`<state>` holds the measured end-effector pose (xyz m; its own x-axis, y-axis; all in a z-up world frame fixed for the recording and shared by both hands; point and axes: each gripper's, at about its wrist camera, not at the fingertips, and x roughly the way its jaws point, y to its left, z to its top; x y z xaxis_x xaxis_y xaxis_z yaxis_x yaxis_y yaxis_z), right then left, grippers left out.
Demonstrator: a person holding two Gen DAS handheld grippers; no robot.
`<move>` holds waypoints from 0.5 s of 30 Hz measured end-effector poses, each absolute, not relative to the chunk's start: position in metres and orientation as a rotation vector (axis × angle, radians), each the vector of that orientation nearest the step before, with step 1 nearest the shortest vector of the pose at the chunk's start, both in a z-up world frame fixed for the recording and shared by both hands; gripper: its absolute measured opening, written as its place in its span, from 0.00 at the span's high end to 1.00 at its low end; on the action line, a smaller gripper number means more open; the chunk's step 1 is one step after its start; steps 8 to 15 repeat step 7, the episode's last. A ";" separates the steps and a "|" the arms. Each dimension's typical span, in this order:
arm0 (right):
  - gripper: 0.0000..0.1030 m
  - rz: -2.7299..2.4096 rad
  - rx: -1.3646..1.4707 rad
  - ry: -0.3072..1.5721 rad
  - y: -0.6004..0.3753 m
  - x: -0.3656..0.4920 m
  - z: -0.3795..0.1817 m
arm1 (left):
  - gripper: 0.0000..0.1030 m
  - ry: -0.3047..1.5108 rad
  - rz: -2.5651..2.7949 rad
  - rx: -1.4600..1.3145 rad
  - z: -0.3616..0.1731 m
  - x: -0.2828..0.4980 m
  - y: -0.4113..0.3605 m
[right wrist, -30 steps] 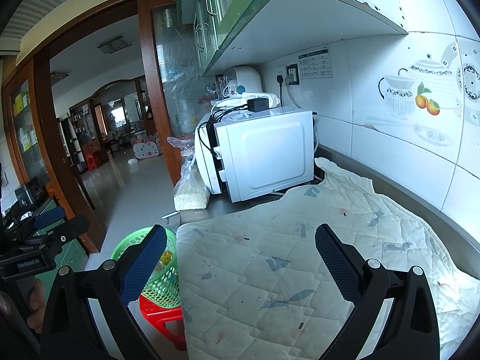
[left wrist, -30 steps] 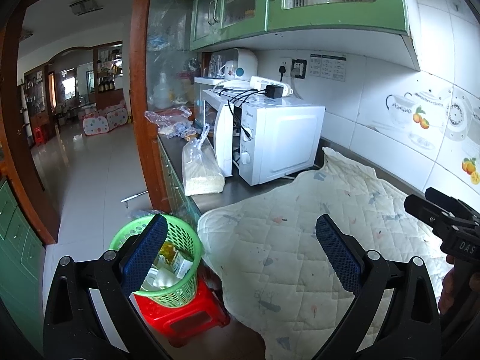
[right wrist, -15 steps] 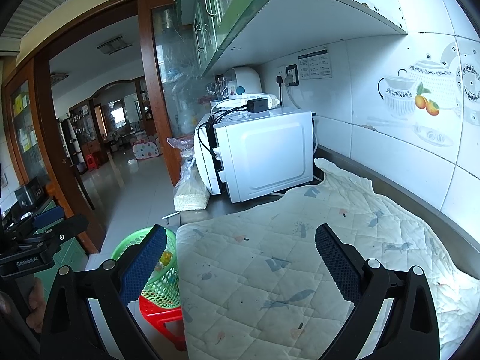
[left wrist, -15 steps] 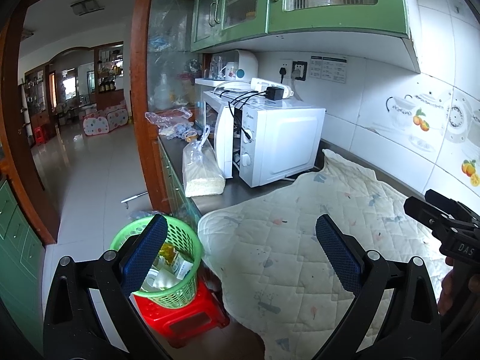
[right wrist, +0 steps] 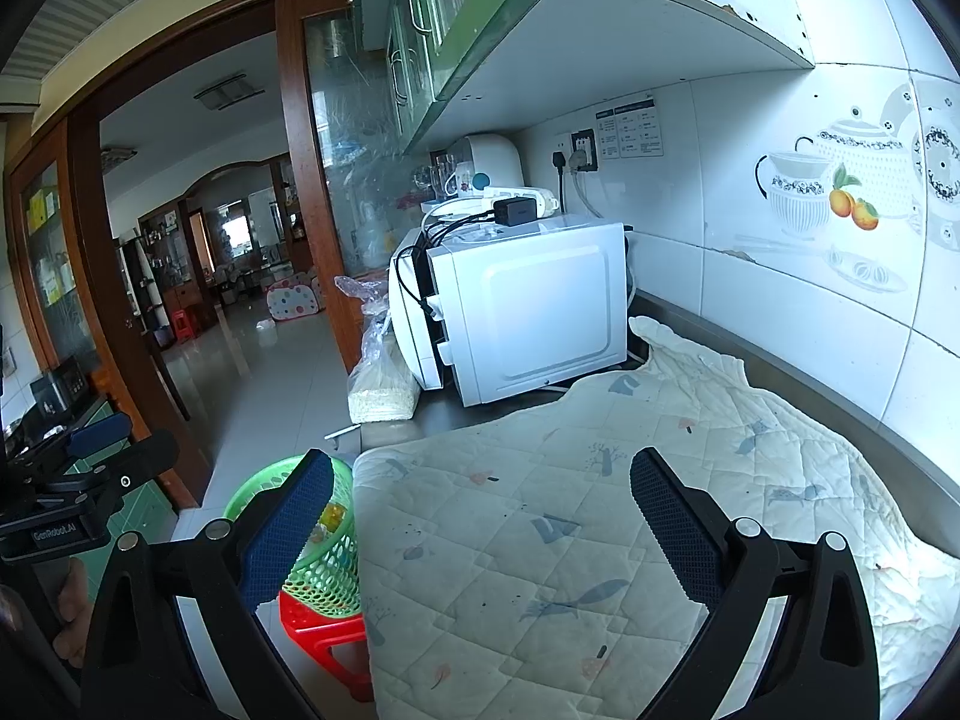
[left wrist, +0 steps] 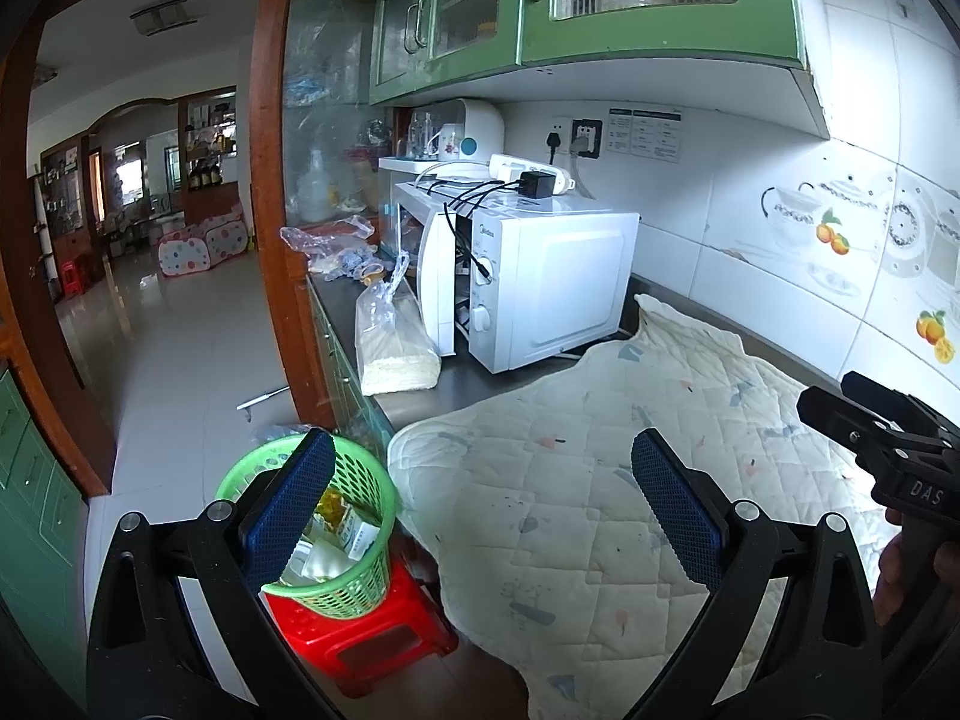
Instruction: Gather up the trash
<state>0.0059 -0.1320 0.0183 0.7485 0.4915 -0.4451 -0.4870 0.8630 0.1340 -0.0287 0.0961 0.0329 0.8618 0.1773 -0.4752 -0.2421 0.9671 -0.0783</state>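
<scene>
A green mesh trash basket (left wrist: 354, 516) stands on a red plastic stool (left wrist: 372, 642) beside the counter, with cartons and wrappers inside; it also shows in the right wrist view (right wrist: 327, 570). My left gripper (left wrist: 483, 510) is open and empty, above the basket and the edge of the quilted cloth (left wrist: 600, 498). My right gripper (right wrist: 480, 522) is open and empty over the same cloth (right wrist: 570, 540). No loose trash shows on the cloth. Each gripper shows at the edge of the other's view.
A white microwave (left wrist: 540, 282) with a power strip on top stands at the back of the counter. A clear bag of white grains (left wrist: 393, 342) leans beside it. Plastic bags (left wrist: 336, 246) lie further back. Green wall cabinets (left wrist: 540, 0) hang overhead. A tiled floor (left wrist: 180, 348) opens to the left.
</scene>
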 end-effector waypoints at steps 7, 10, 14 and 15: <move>0.07 0.533 0.011 0.488 -0.132 0.007 0.020 | 0.05 0.485 0.219 -0.138 0.033 -0.029 0.095; 0.07 0.533 0.011 0.488 -0.132 0.007 0.020 | 0.05 0.485 0.219 -0.138 0.033 -0.029 0.095; 0.07 0.533 0.011 0.488 -0.132 0.007 0.020 | 0.05 0.485 0.219 -0.138 0.033 -0.029 0.095; 0.07 0.533 0.011 0.488 -0.132 0.007 0.020 | 0.05 0.485 0.219 -0.138 0.033 -0.029 0.095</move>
